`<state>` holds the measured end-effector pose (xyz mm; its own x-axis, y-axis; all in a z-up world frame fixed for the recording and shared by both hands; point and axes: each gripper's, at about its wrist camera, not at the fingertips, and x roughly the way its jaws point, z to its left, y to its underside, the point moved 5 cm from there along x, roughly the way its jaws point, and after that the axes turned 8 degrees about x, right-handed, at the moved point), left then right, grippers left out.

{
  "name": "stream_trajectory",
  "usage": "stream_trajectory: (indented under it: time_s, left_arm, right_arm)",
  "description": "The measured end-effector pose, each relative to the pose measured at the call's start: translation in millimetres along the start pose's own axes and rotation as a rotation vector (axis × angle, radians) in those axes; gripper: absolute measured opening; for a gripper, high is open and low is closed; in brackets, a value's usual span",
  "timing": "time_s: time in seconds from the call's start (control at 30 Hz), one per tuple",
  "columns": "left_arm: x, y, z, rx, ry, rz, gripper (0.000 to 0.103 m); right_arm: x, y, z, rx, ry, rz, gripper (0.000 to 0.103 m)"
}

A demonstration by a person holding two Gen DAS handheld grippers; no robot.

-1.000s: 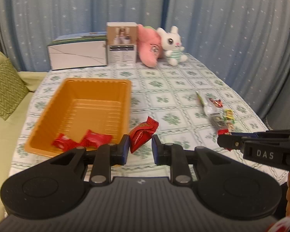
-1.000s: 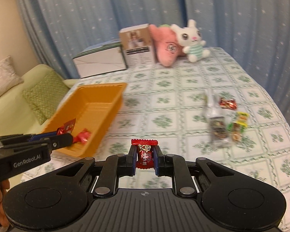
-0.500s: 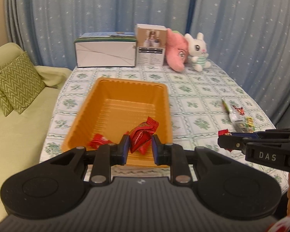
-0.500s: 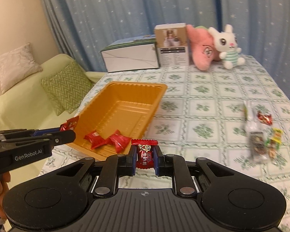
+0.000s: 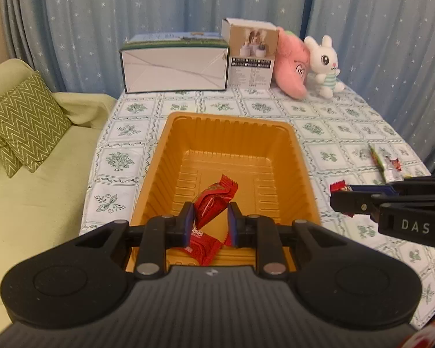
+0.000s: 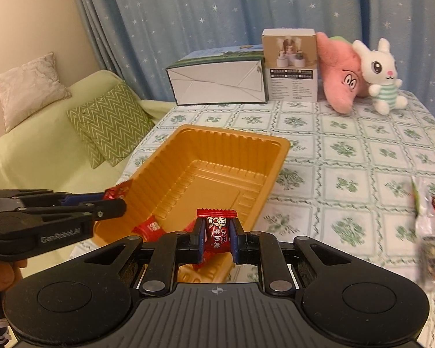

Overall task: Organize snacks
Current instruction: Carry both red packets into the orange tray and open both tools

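Note:
My left gripper (image 5: 210, 220) is shut on a red candy wrapper (image 5: 214, 200) and hangs over the near end of the orange tray (image 5: 232, 136). Two more red candies (image 5: 203, 246) lie on the tray floor under it. My right gripper (image 6: 216, 236) is shut on another red candy (image 6: 216, 233), just over the tray's (image 6: 217, 145) near right corner. Each gripper shows in the other's view: the right one (image 5: 345, 192) at the right edge, the left one (image 6: 113, 200) at the left, both with red wrappers at their tips.
Loose snack packets (image 5: 387, 163) lie on the flowered tablecloth right of the tray, blurred in the right wrist view (image 6: 429, 226). Two boxes (image 5: 174, 63), a pink plush (image 5: 293, 66) and a white bunny (image 5: 323, 63) line the table's far edge. A green sofa with cushions (image 5: 23, 127) stands left.
Both grippers have swung left from the open tablecloth to the tray, each still holding its candy. The tray now sits straight ahead of the left gripper.

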<state>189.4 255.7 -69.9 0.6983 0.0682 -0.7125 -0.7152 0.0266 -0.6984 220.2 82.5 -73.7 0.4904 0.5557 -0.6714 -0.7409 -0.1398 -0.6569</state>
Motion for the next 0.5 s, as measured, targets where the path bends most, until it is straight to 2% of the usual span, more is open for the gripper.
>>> stream_trajectory:
  time_s: [0.23,0.3,0.43,0.5]
  left_arm:
    - [36.9,-2.2,11.8,-0.002,0.012,0.013,0.025]
    - [42.9,-2.2,15.8,-0.003,0.016,0.014,0.033]
    - [43.0,1.6,24.9,-0.001,-0.012,0.020,0.036]
    - [38.8,4.4,28.5,-0.006,-0.028,0.018,0.041]
  right_arm:
    - [26.7,-7.6,-4.9,0.005,0.003,0.017,0.018]
    - [31.5,-7.9,-6.7,0.006,0.007,0.022,0.018]
    - [35.8,-7.6,-7.6,0.010,0.003,0.025,0.018]
    - [38.9,-8.2,-7.2,0.012,-0.002,0.028,0.018]
